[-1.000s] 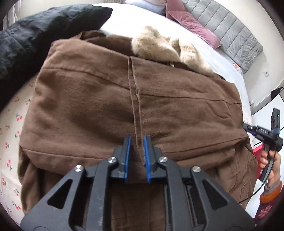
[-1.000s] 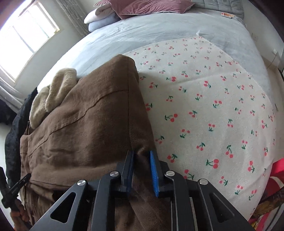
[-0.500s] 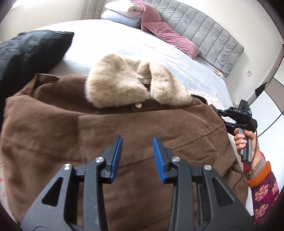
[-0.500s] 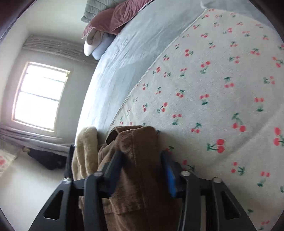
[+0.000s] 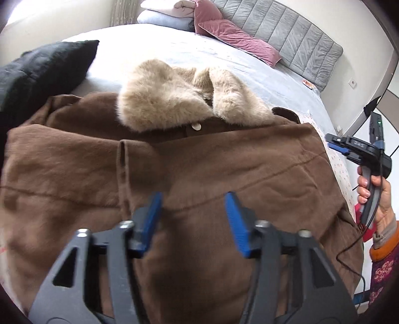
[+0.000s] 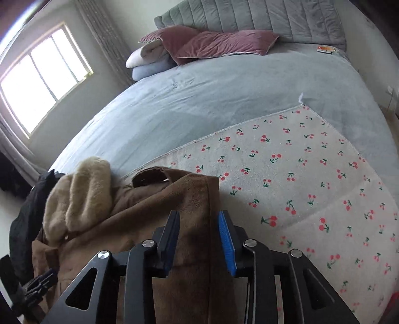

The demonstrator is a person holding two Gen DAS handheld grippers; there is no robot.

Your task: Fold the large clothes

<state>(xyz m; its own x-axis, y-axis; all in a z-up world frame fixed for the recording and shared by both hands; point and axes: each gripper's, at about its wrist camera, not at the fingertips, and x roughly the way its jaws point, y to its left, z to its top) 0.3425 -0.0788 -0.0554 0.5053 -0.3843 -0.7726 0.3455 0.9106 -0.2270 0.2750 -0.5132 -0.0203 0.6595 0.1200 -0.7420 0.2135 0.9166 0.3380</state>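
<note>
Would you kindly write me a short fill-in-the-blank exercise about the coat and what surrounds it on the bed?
1. The brown coat has a collar of beige ____.
2. The cloth beside the coat is printed with red ____.
3. The pillow against the grey headboard is ____ in colour.
4. The jaws of the left gripper stand ____ above the coat.

Missing words: fur; cherries; pink; open
</note>
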